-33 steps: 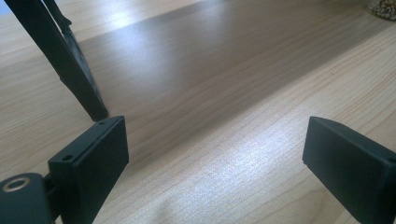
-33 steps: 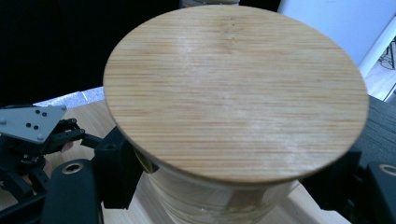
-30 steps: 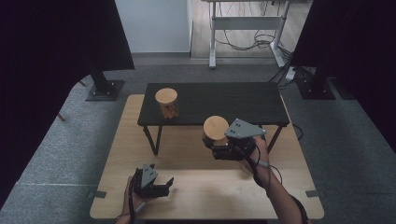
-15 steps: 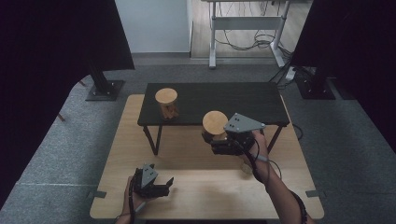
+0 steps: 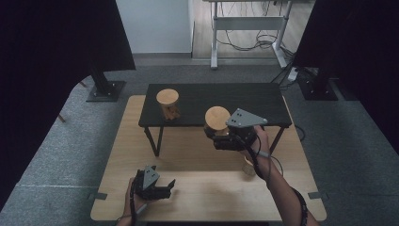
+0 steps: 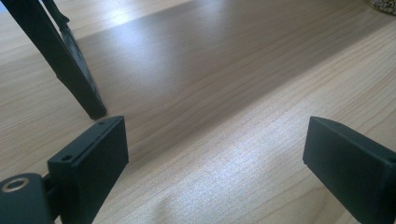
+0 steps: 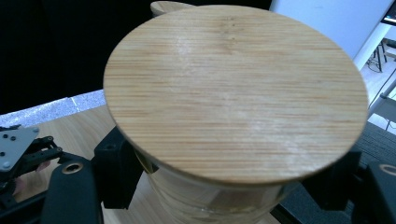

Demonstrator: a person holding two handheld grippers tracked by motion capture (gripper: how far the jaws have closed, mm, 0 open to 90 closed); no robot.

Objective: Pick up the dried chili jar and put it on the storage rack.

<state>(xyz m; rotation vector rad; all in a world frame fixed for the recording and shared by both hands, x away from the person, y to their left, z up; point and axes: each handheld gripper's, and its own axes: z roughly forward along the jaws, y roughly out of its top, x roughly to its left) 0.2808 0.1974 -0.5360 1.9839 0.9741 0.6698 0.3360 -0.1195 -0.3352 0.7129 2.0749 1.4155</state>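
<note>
My right gripper [image 5: 214, 133] is shut on a glass jar with a round bamboo lid [image 5: 217, 117], held in the air just in front of the low black table [image 5: 244, 96]. In the right gripper view the jar's lid [image 7: 233, 88] looms close, and the black jaws clamp the jar's body on both sides below it. A second bamboo-lidded jar [image 5: 168, 102] stands on the black table's left part; its lid [image 7: 170, 5] peeks over the held one. My left gripper [image 5: 167, 187] rests open on the wooden tabletop [image 6: 224, 84], nothing between its jaws.
The black table stands on thin legs [image 6: 70, 70] over the wooden tabletop [image 5: 131, 141]. A small pale object [image 5: 248, 167] lies on the wood beside the right forearm. Grey carpet surrounds the wooden table, with dark curtains and stands behind.
The right gripper has lifted the jar a little higher and farther from the person, toward the black table's front edge. The left gripper has stayed put.
</note>
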